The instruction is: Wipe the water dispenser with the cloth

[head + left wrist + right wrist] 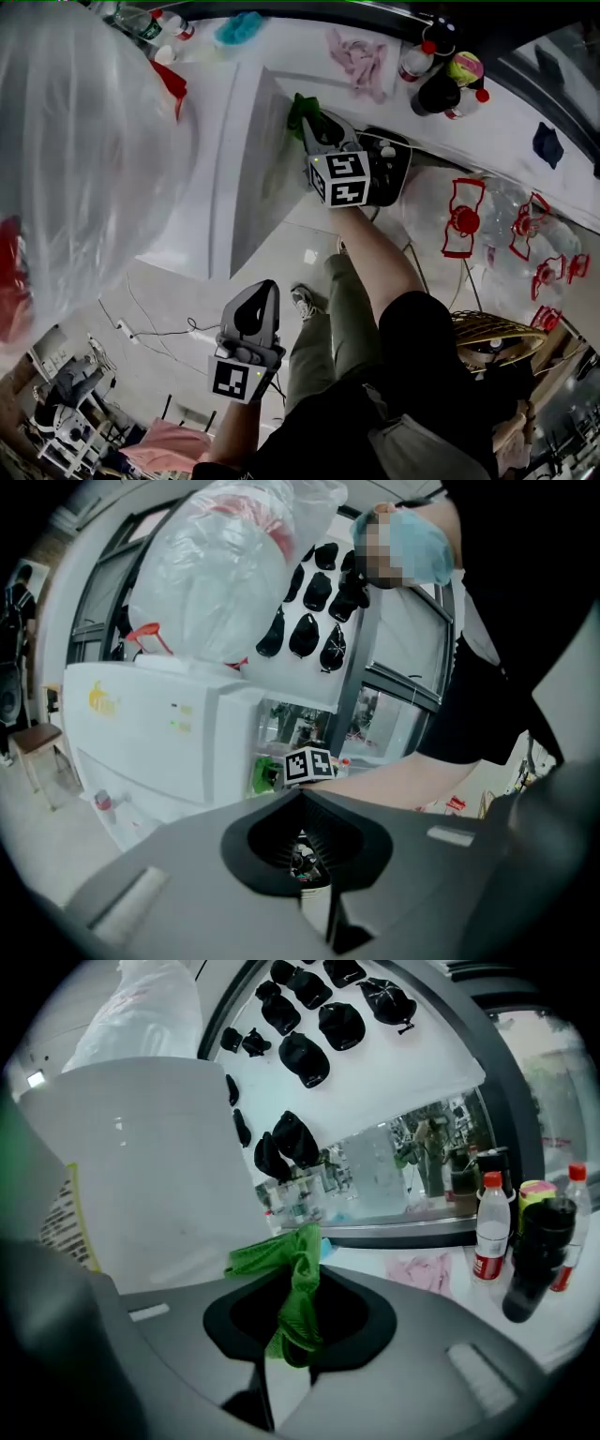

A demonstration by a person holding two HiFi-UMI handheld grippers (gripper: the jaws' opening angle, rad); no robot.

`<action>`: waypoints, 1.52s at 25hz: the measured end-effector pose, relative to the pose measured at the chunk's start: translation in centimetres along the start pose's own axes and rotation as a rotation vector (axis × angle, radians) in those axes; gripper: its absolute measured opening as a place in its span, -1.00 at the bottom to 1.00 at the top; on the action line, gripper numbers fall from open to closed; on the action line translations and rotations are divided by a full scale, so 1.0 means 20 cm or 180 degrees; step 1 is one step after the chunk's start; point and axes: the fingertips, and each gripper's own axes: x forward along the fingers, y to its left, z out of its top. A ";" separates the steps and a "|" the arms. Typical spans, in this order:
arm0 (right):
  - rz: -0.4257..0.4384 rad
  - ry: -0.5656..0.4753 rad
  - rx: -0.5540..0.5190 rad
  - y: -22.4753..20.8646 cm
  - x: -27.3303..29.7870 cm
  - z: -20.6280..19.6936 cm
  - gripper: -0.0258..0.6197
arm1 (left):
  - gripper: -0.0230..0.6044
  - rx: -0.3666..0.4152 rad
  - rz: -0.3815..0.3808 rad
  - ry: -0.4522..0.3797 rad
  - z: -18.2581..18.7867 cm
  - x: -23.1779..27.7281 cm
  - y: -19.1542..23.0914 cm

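Cloth axis: cloth (295,1297) is a bunched strip running lengthwise out of the right gripper (317,131), its free end fanned left toward the dispenser (141,1176).
Cloth look: bright green, open mesh weave, twisted and crumpled.
Cloth place: at the dispenser's right side wall, near its top.
Dispenser: white, boxy, smooth panels.
Right gripper: jaws clamped on the cloth.
Left gripper (255,305): jaws together, nothing between; low, well apart from the dispenser.
Ledge, right: bottles (491,1232), pink rag (427,1271).

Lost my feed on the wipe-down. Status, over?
Right gripper shut on green cloth, at the side of water dispenser. Left gripper shut, empty, held low. Nearby bottles stand clear.
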 end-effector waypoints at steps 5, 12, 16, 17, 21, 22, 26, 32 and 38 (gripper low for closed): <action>-0.0164 0.0002 0.0022 -0.13 0.12 0.07 -0.66 | -0.92 0.0008 -0.0011 0.0036 0.01 0.04 0.00; -0.0210 -0.0106 -0.0140 -0.17 -0.04 0.13 -0.67 | -0.92 0.0064 -0.0156 0.0048 0.00 0.01 -0.05; -0.0142 -0.0142 -0.0089 -0.08 -0.27 0.03 -0.67 | -0.92 0.0162 -0.0261 -0.0007 -0.02 -0.05 -0.08; -0.0109 -0.0124 -0.0092 -0.04 -0.34 -0.01 -0.67 | -0.92 0.0150 -0.0288 0.0006 -0.02 -0.06 -0.09; 0.0027 -0.0072 -0.0036 0.15 -0.58 -0.21 -0.67 | -0.92 0.0190 -0.0358 0.0018 -0.05 -0.15 -0.11; 0.0058 -0.0066 -0.0004 0.21 -0.63 -0.26 -0.67 | -0.92 0.0208 -0.0370 0.0020 -0.06 -0.18 -0.11; 0.0175 -0.0032 0.0098 0.42 -0.82 -0.44 -0.67 | -0.92 0.0265 -0.0419 0.0068 -0.14 -0.28 -0.12; 0.0323 0.0047 0.0225 0.65 -0.93 -0.63 -0.67 | -0.92 0.0259 -0.0431 0.0131 -0.24 -0.38 -0.13; 0.0360 0.0179 0.0320 0.65 -0.82 -0.69 -0.67 | -0.92 0.0208 -0.0407 0.0168 -0.26 -0.33 -0.13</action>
